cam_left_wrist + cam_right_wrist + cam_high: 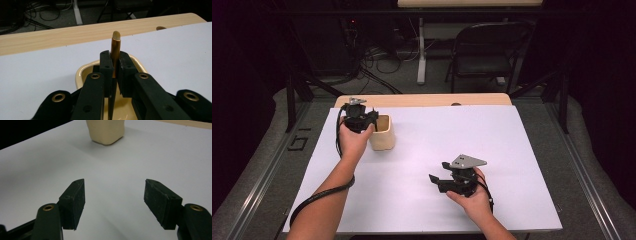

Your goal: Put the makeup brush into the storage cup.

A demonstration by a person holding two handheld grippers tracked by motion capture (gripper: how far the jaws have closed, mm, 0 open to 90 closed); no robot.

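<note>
High view: left gripper (362, 121) hovered at the rim of a cream container (382, 133) standing near the far left of the white surface (492, 145); right gripper (447, 181) rested low, well apart from it.
Left gripper view: fingers (106, 65) were clamped on a thin copper-coloured stick (115, 51), upright, its lower end running down into the container's (81, 72) mouth.
Right gripper view: fingers (75, 195) stood wide apart, holding nothing, aimed across bare surface (115, 170) toward the container (106, 131).
Progress: stick appeared partly inside, not yet released; I judged the letting go was left.
</note>
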